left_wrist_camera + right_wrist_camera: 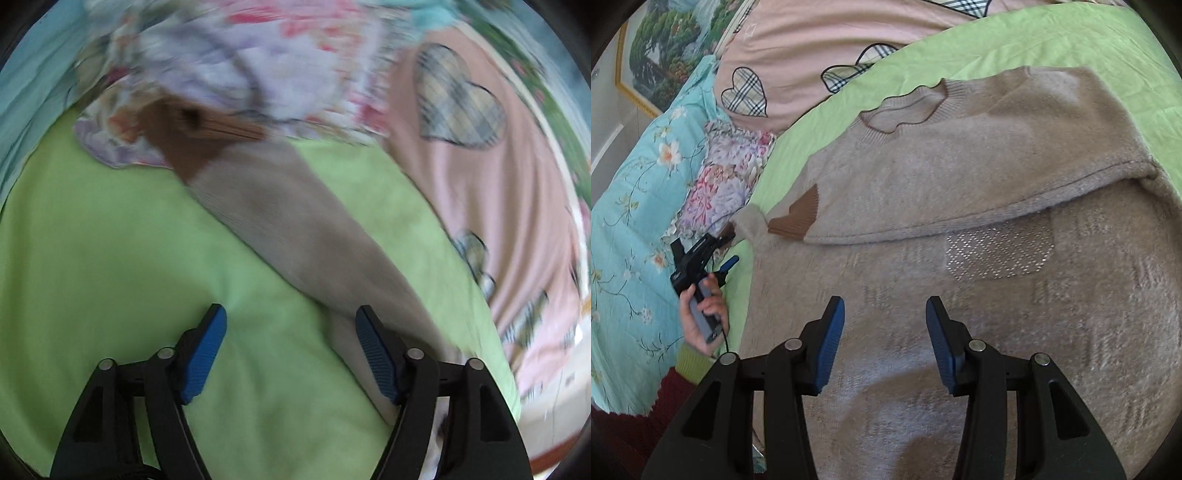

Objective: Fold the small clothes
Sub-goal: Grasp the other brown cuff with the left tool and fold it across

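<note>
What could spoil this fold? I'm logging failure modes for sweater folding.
The left gripper is open with the left sleeve only beside one finger, so a grasp may miss. The right sleeve, already folded across the sweater, could shift if the right gripper drags the knit.

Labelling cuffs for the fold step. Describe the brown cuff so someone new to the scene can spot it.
Start at the green sheet covering the bed; the beige sweater lies flat on it. One sleeve is folded across the body, and the brown cuff is the ribbed band at its end, toward the floral quilt. It is the sweater's only solid brown patch.
</note>
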The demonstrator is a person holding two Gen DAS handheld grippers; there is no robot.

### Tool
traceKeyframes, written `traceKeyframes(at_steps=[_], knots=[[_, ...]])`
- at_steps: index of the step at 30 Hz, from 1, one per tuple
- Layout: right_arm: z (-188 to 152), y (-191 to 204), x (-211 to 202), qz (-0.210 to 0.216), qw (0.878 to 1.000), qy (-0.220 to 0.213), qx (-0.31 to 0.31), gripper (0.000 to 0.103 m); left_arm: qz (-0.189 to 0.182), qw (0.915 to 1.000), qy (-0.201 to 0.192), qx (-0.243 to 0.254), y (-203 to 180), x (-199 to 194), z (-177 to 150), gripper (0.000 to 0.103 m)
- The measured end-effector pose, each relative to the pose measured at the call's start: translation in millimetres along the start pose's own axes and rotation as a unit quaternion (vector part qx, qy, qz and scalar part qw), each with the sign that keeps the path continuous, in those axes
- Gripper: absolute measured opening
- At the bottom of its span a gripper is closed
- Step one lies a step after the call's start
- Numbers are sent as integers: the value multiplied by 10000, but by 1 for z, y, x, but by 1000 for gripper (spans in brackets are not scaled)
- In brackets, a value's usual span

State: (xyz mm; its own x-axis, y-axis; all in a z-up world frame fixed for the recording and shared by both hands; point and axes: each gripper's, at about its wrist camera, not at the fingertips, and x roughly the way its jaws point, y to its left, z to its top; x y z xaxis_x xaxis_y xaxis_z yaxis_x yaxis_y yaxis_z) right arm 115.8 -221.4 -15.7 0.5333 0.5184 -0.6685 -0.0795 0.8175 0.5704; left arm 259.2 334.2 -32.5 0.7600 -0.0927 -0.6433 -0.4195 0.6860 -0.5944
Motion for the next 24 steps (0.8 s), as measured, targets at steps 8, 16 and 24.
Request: traceKeyframes(at_steps=[8, 16, 24], knots=[[-1, 13, 2, 58, 9999, 30, -138, 47, 298, 9987, -389, -138, 7, 28, 57, 33], [-6, 9, -3, 53, 9999, -15, -137, 47, -30, 9934, -586, 988, -52, -14, 44, 3], [-12, 0, -14, 135, 9998, -153, 26, 47, -1167, 9508, -306, 2853, -204, -63, -53, 3]])
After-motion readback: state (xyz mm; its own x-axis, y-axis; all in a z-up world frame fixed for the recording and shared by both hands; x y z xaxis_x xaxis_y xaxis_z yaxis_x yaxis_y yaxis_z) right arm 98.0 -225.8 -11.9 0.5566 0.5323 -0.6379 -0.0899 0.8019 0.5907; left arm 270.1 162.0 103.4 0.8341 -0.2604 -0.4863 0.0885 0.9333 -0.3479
